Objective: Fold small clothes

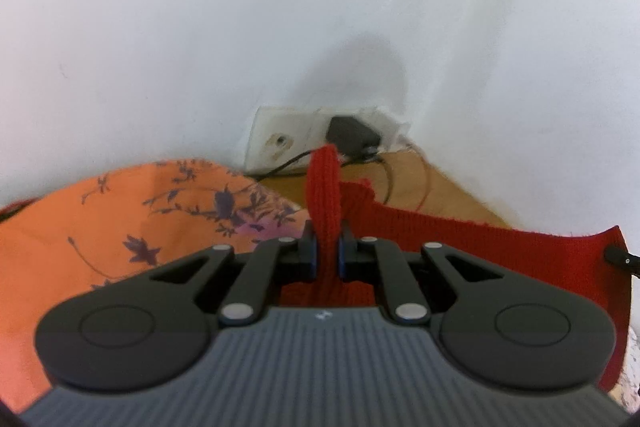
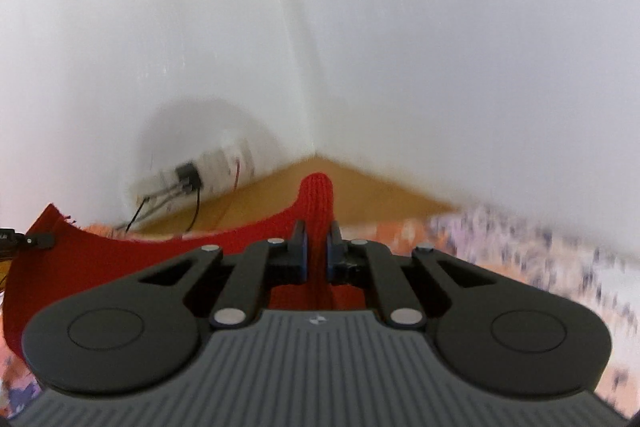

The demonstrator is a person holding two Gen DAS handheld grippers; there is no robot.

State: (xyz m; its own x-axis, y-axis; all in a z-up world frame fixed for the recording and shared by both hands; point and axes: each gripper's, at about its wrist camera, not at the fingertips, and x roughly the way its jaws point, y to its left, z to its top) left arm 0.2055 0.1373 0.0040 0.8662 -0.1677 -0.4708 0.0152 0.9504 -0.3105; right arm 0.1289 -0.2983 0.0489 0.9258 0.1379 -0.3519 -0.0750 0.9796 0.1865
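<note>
At the bottom centre of each wrist view we have a pinch of the red ribbed knit garment (image 1: 480, 247) clamped between closed jaws: the left gripper (image 1: 327, 247) holds one part of its edge, the right gripper (image 2: 316, 247) another. The knit sags between the two grips, raised above the orange cloth printed with purple flowers (image 1: 100, 227) that fills the lower left of the left view. We judge the fold barely begun: the edge is gripped, nothing is laid over yet. The right view is blurred, so the garment's full shape stays uncertain. We see no basket or bin; only a white wall socket plate (image 1: 280, 143) at mid-frame.
</note>
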